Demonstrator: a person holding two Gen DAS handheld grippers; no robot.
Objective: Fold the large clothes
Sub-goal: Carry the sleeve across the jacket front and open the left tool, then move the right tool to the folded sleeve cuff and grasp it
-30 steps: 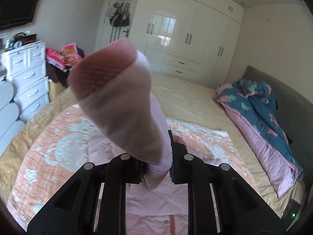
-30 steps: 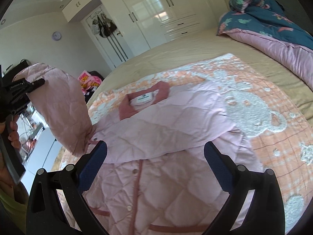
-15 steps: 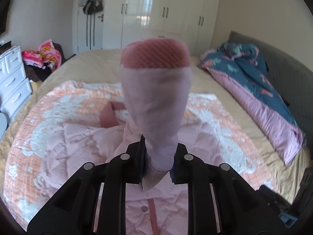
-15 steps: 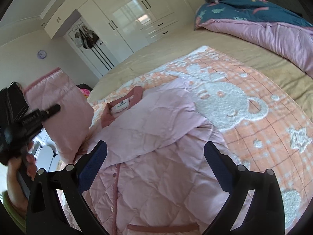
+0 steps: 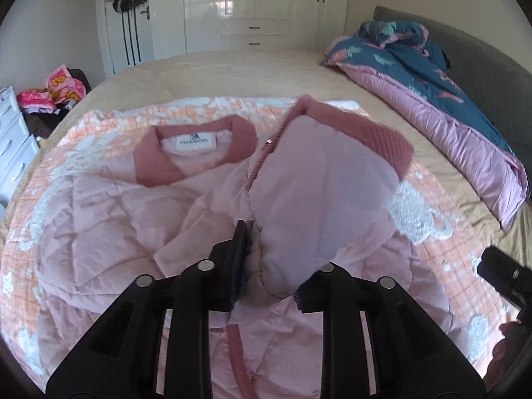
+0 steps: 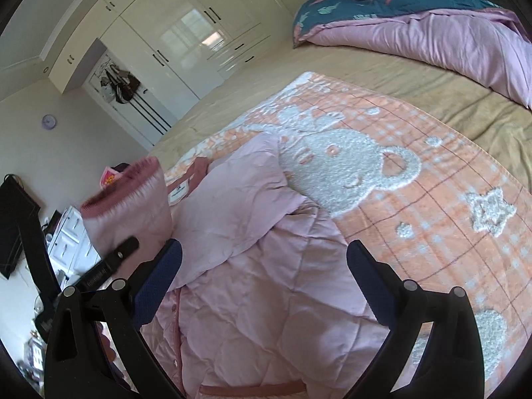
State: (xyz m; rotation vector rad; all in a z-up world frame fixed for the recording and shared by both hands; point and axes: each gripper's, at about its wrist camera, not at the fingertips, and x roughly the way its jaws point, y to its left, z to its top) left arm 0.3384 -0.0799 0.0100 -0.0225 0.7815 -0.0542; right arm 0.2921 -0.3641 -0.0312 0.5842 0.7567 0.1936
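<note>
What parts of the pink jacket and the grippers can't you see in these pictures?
- Left hand-held gripper: its right finger's pad is hidden behind the sleeve in the left wrist view. Its jaws are opening with the sleeve between them.
- Jacket hem: cut off by the bottom edge in both views.
- Collar label: print too small to read.
- Sleeve cuff: blurred in the right wrist view.
- Right hand-held gripper: open, nothing between its fingers.

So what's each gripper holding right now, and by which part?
The left gripper, jaws opening, has the pink jacket's sleeve between them, below its cuff. The right gripper holds nothing.
</note>
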